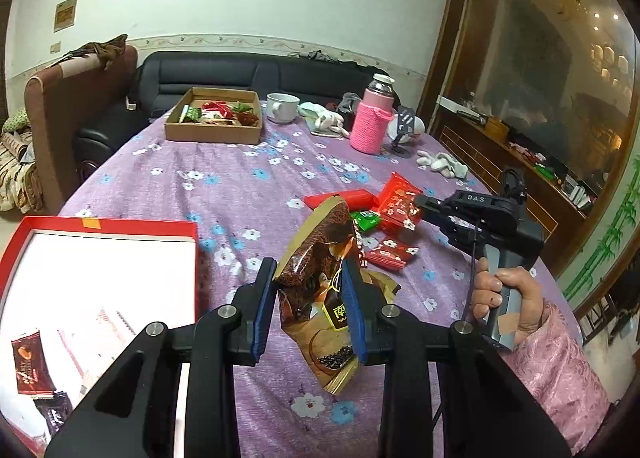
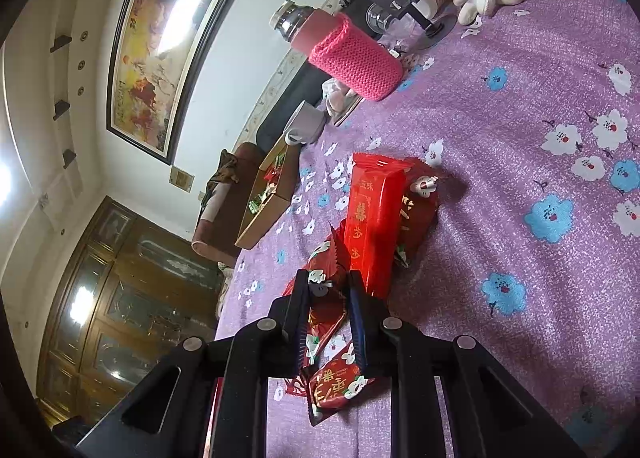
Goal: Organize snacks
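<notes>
The left gripper (image 1: 310, 270) clamps a brown-gold snack packet (image 1: 320, 254) above the purple tablecloth (image 1: 208, 194), its lower print half hidden by the fingers. Only the left view shows the red tray (image 1: 104, 226), cut off at the left edge. The right gripper (image 2: 330, 290) pinches a red flowered packet (image 2: 324, 270) near the long red packet (image 2: 370, 218).
</notes>
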`<state>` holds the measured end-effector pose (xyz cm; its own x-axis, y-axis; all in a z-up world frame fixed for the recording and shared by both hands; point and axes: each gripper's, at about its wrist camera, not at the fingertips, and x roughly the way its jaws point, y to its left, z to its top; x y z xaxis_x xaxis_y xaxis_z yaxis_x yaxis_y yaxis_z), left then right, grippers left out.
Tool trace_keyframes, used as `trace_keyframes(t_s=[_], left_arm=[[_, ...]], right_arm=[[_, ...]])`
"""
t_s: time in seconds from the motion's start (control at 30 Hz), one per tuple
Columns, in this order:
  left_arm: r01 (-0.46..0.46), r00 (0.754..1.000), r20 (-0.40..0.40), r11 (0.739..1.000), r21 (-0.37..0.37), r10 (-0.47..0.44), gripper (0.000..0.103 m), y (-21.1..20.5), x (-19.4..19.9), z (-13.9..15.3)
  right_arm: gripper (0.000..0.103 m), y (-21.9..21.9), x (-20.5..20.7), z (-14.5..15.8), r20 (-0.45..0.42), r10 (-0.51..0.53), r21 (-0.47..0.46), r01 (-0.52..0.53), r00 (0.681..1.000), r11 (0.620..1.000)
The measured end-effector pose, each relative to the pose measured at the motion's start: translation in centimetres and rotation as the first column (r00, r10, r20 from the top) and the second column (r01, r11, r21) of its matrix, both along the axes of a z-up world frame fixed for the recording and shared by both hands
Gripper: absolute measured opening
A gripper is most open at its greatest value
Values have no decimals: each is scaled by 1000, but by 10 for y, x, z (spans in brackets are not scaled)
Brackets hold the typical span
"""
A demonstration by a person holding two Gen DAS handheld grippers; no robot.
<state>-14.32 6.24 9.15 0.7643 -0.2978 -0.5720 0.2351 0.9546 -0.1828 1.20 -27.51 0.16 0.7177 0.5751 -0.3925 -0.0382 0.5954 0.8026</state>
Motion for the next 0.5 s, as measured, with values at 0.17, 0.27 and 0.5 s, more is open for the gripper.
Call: trace_keyframes(t_s=[0.17,0.27,0.5], left_arm=[[-33,999,24,999,5,32,30,10,-5,5],[-52,998,41,999,4,52,30,20,-8,9],[-93,994,58,996,-15,94,30,49,-18,13]], right_arm=[[19,1,0,1,3,-9,-16,9,1000,1000],[19,1,0,2,12,-13,-30,14,1000,999],[19,4,-3,6,28,-23,-73,25,999,997]])
